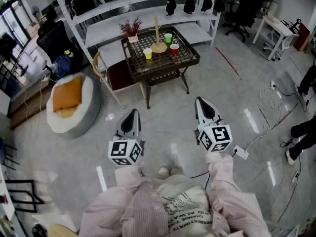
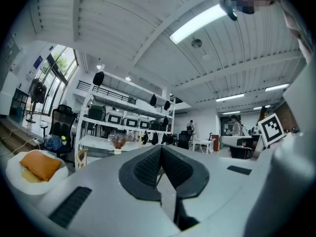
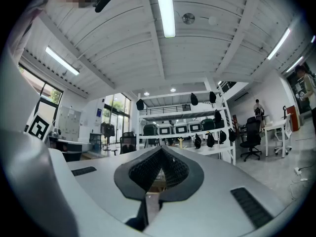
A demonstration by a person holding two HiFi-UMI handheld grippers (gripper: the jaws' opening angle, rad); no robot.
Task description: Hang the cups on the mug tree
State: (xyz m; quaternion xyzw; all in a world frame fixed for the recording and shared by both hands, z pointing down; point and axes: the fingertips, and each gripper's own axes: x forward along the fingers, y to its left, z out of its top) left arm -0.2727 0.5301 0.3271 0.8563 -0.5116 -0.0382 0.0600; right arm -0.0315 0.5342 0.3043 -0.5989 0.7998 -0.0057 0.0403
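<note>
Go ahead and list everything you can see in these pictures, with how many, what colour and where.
table: 1, dark, mid-room
mug tree: 1, wooden, empty, table centre
yellow-green cup, green cup, red cup: 1 each, on the table round the tree
plant: 1, dark red, table's back left corner
chair: 1, wooden with dark red seat, left of table
floor cushion: 1, white with orange pad, left
shelving: 1, white, behind table
bags: 4, black, hanging on shelving
office chairs: 2, black, far left and far right
power strip: 1, white, floor right
left gripper, right gripper: grey, shut, empty
sleeves: 2, pink
</note>
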